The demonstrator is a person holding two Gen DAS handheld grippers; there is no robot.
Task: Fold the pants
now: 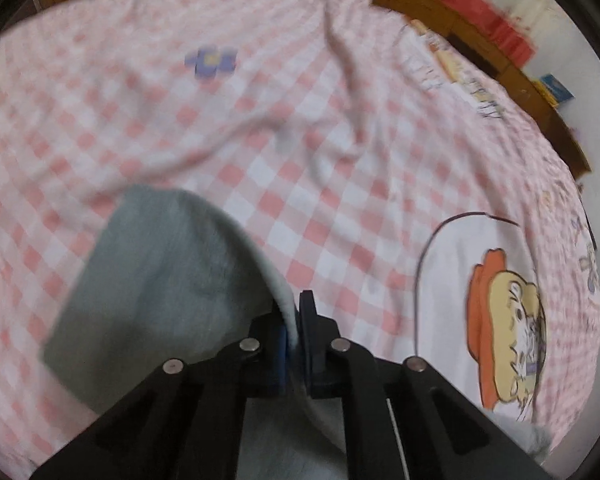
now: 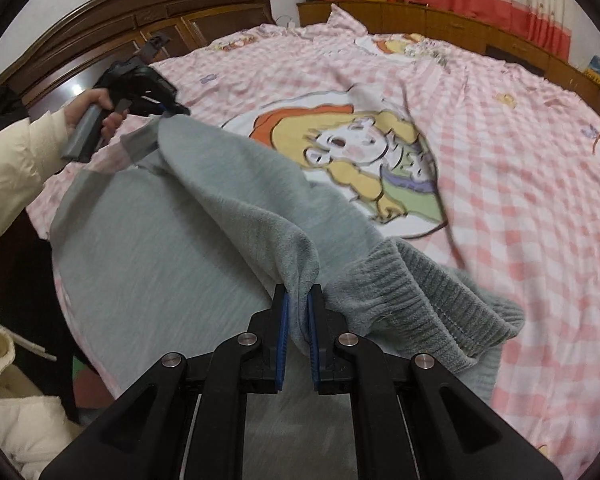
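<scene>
grey pants [image 2: 180,248] — on a pink-and-white checked bedsheet [image 2: 500,184] — dark brown headboard [image 2: 112,20].

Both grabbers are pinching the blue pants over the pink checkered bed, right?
Not quite: the pants are grey, not blue, as the right wrist view shows. The rest holds: the left gripper and right gripper both pinch them over the pink checkered bed.

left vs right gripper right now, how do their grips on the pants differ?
The right gripper pinches a thick bunch of the grey pants beside the ribbed cuff; the left gripper clamps a thin edge of the fabric. The left gripper's view is motion-blurred, while the right gripper's view is mostly sharp. Both are shut on the pants, lifting the cloth off the pink checked sheet.
</scene>
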